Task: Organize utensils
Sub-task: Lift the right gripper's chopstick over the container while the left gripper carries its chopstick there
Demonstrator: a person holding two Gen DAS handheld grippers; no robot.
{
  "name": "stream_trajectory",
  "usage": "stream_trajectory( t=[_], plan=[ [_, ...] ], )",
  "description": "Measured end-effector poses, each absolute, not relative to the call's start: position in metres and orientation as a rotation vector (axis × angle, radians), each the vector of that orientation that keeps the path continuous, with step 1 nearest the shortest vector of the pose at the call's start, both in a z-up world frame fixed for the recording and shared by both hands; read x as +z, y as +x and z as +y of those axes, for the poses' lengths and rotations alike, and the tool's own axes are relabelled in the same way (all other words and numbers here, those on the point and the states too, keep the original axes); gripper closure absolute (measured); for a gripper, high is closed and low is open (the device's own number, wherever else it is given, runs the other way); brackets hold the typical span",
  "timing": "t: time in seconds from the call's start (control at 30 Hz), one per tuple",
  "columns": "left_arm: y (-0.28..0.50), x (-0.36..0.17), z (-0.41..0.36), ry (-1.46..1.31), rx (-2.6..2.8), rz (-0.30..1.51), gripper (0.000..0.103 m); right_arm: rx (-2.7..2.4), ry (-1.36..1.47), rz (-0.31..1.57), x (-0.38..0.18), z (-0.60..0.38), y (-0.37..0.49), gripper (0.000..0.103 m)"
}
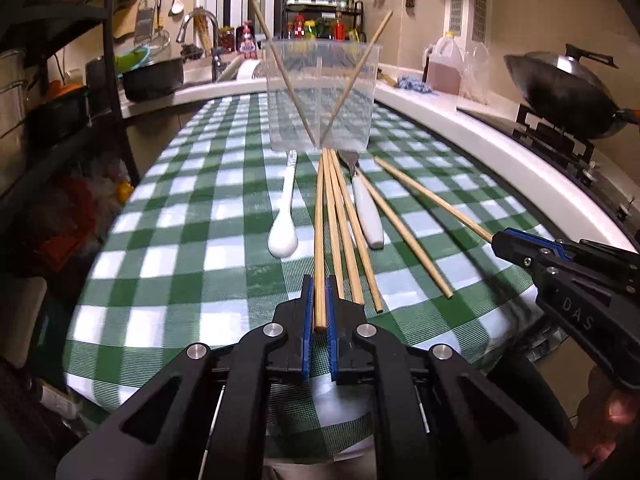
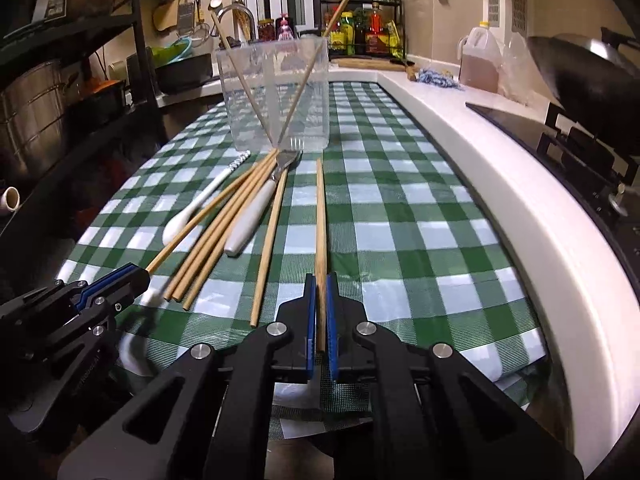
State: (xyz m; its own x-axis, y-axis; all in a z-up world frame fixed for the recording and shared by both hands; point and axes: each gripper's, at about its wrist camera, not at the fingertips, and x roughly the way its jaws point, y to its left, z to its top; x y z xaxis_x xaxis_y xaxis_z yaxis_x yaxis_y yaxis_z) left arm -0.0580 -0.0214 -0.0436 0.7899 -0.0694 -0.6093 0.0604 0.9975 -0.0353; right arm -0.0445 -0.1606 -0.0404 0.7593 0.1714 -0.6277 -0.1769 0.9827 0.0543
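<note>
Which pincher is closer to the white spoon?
Left. The left gripper, shut on a chopstick, sits just beside the white spoon. The right gripper, shut on another chopstick, is further off, with the loose chopsticks and white-handled fork lying between.

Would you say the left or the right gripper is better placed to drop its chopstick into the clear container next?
Probably the left gripper: its chopstick already points at the clear container. The right gripper grips a chopstick lying off to the container's side.

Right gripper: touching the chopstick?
Touching. Right wrist view shows the right gripper with its blue pads clamped on the near end of one chopstick.
</note>
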Motion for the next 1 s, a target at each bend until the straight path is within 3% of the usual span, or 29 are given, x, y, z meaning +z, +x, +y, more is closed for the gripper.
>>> stream_trajectory(
  t=[0.57,1.0],
  plan=[
    [-0.090,0.028,-0.011,0.018,-0.057,0.417,0.097,0.200,-0.035,0.500,0.048,-0.170,-0.066,0.098],
    [-0.057,0.091,0.019,-0.054,-0.129,0.349,0.097,0.242,0.029,0.451,0.098,-0.178,-0.043,0.098]
  ],
)
